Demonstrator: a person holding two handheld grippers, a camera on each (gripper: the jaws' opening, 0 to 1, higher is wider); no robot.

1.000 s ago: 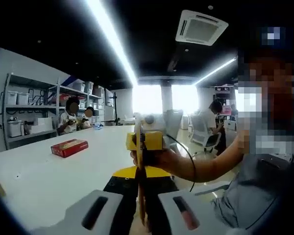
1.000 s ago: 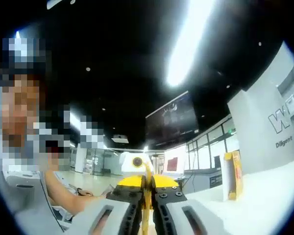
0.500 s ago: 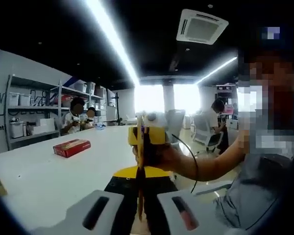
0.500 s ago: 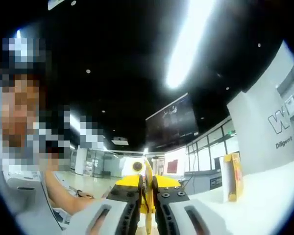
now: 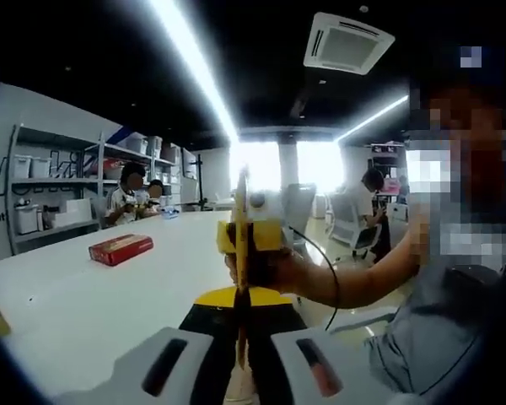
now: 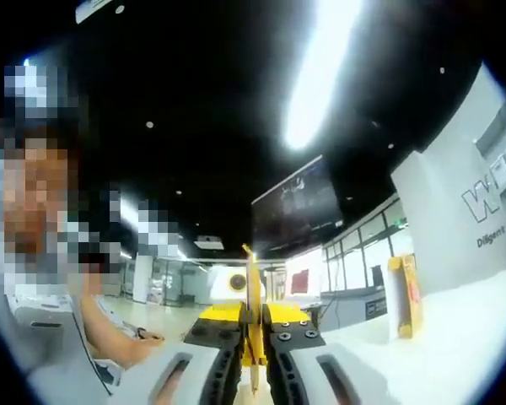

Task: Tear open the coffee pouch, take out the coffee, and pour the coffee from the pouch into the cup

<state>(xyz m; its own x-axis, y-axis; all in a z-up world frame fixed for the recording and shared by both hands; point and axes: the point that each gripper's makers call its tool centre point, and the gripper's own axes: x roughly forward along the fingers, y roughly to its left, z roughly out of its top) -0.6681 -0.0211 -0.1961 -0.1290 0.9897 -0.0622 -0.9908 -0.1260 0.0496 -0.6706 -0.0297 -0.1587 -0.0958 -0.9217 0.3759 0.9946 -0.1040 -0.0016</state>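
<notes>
A thin yellow coffee pouch [image 5: 240, 333] is seen edge-on, held in the air between both grippers, which face each other. My left gripper [image 5: 242, 327] is shut on one side of it. Straight ahead in the left gripper view, a hand holds the right gripper [image 5: 251, 239], clamped on the pouch's far side. In the right gripper view, my right gripper [image 6: 251, 336] is shut on the pouch [image 6: 252, 295], whose edge stands upright between the jaws. The left gripper's yellow and white body [image 6: 234, 285] shows just behind it.
A long white table [image 5: 84, 295] runs off to the left, with a red box [image 5: 121, 249] lying on it. A yellow box [image 6: 405, 295] stands upright on the table. Shelves with bins [image 5: 42, 207] line the left wall; seated people are at the far end. The person's arm [image 5: 363, 283] reaches in from the right.
The pouch edge between the right jaws now stands taller and straighter than a second ago. Both grippers have stayed shut on it and shifted only slightly.
</notes>
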